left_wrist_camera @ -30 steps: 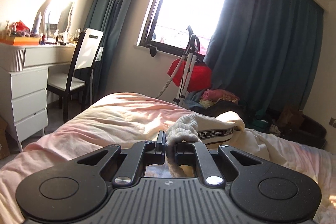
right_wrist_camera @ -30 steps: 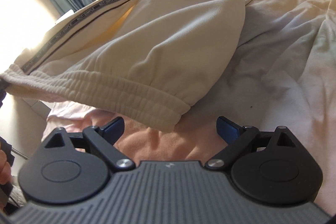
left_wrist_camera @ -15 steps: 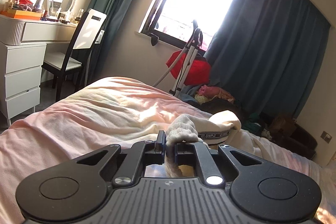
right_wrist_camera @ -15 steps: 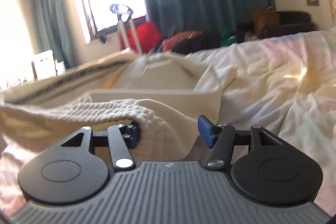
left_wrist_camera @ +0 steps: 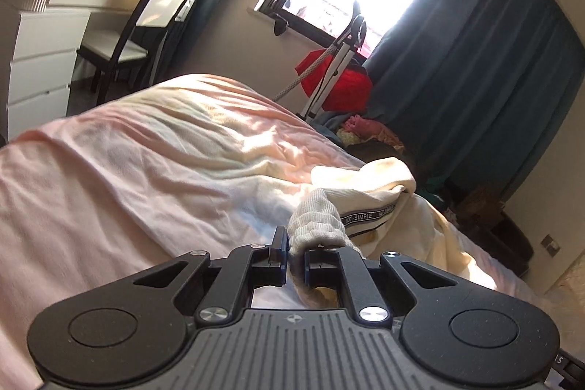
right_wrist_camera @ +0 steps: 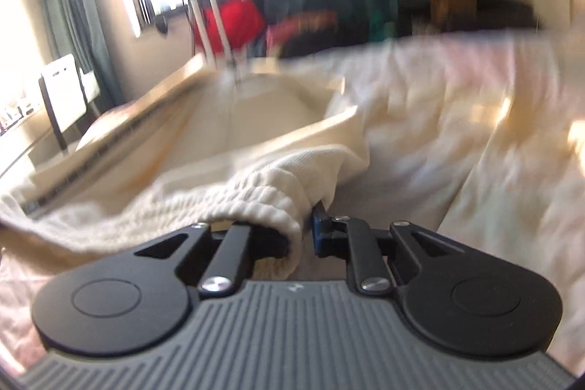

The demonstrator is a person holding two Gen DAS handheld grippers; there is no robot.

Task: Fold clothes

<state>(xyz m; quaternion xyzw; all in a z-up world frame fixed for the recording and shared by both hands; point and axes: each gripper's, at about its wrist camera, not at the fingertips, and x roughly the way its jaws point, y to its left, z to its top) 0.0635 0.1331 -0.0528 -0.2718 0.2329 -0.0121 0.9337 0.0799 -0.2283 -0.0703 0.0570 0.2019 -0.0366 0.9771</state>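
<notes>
Gripping the cream trousers [left_wrist_camera: 387, 178] by the ribbed waistband [left_wrist_camera: 318, 227], both tools were placed for the lift that begins a fold. Taking the bed [left_wrist_camera: 153, 170] as landmark: beyond its far left corner stood a white dresser [left_wrist_camera: 36, 53] and a chair [left_wrist_camera: 146, 21], neither touching the garment.

On the bed, toward its near side, the left gripper [left_wrist_camera: 295, 258] had its jaws pressed nearly together on a bunched end of the waistband, the cloth rising out of the narrow gap. A tape printed with lettering ran from that pinch along the trouser side toward the far edge of the bed.

Further right on the bed, in the blurred right wrist view, the right gripper [right_wrist_camera: 303, 233] had its jaws drawn in on the other end of the waistband [right_wrist_camera: 256, 203]; cloth filled the space between them and hid the left finger's pad. The trousers [right_wrist_camera: 263, 119] lay stretched away from it across the bed [right_wrist_camera: 457, 119], slack and rumpled.

By my judgement the step in hand was securing the two waistband corners. The next move probably called for raising both grippers together and drawing them apart, so the waistband went taut and the legs hung straight before being laid flat. Uneven pull could let the thick rib slip from a pinch.
</notes>
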